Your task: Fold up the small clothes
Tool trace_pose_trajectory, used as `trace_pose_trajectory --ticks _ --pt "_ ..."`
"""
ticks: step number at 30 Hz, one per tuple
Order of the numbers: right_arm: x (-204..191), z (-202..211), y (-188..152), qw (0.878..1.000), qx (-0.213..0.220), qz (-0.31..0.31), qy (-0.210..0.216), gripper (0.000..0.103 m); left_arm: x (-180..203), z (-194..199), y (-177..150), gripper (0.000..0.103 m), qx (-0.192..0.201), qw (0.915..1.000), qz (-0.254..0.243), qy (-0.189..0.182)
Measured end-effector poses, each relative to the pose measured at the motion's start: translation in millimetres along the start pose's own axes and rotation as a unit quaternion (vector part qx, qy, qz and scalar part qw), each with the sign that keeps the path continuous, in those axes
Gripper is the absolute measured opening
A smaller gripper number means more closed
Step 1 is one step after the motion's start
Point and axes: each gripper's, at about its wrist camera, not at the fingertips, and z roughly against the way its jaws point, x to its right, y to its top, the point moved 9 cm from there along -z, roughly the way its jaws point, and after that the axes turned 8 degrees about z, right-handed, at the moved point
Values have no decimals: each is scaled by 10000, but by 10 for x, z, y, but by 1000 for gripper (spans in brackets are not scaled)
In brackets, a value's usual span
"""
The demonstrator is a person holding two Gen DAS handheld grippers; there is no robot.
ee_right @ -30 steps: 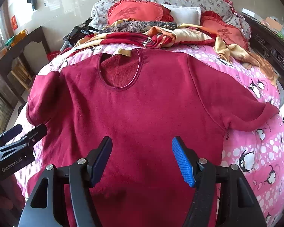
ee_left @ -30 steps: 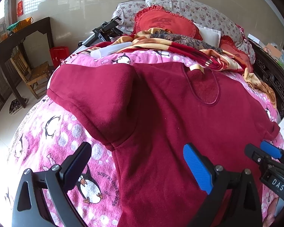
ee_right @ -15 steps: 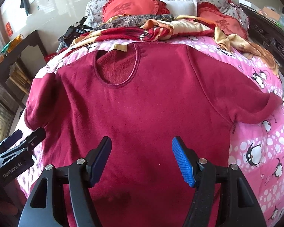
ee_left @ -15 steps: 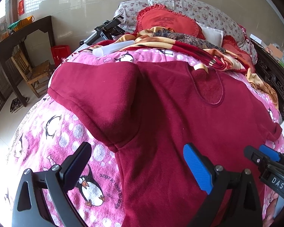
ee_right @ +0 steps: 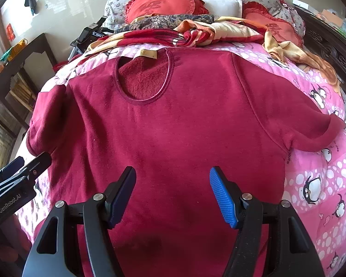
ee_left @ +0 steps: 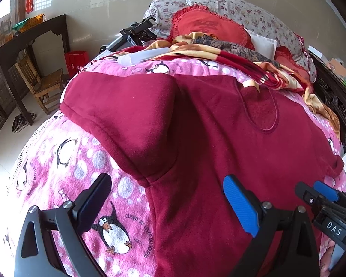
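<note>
A dark red short-sleeved fleece shirt (ee_right: 184, 124) lies flat, front up, on a pink penguin-print blanket (ee_right: 320, 180). Its round neckline (ee_right: 143, 83) with a tan label points away from me. In the left wrist view the shirt (ee_left: 219, 138) shows its left sleeve (ee_left: 126, 106) spread out. My left gripper (ee_left: 166, 198) is open and empty, above the shirt's left side seam under the armpit. My right gripper (ee_right: 173, 189) is open and empty, above the lower middle of the shirt. Each gripper shows at the edge of the other's view.
A crumpled red and yellow blanket (ee_right: 196, 34) and red heart pillows (ee_right: 159, 5) lie beyond the shirt. A white tube (ee_left: 143, 56) and a black tripod (ee_left: 133, 34) are at the far left of the bed. A wooden chair (ee_left: 41, 80) and dark table (ee_left: 27, 43) stand on the floor at left. A dark carved bed frame (ee_right: 329, 43) runs along the right.
Both grippers have moved forward and a little lower over the shirt, so it looks larger. Both stay open and empty. The shirt has not moved.
</note>
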Motion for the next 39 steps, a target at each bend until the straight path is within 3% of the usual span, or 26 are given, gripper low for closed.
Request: trace_pose_trajectory --ticks 9,16,20,26,35,37,39 --pt "5 -49 17 9999 -56 27 -104 52 -119 -15 77 99 -22 10000 86 -35" --pt "-61 -64 21 10000 -54 68 -3 52 -700 -78 377 99 17 9966 822 49" --pt "-95 -73 35 9999 -59 105 26 52 -1139 -206 627 98 8 9886 1502 -52" --pt "-120 -97 36 9998 -114 101 90 52 -1701 -542 953 89 -9 9682 2497 -130" --pt "-136 -149 34 9996 -205 159 112 52 -2083 -1110 1199 87 -73 9514 3077 101" --pt "-119 -164 34 9996 -228 142 107 52 -2149 -1187 1209 80 -50 9447 3277 110" --pt "-94 -179 29 9996 -252 101 109 52 -2168 -1206 1267 49 30 9445 3285 30"
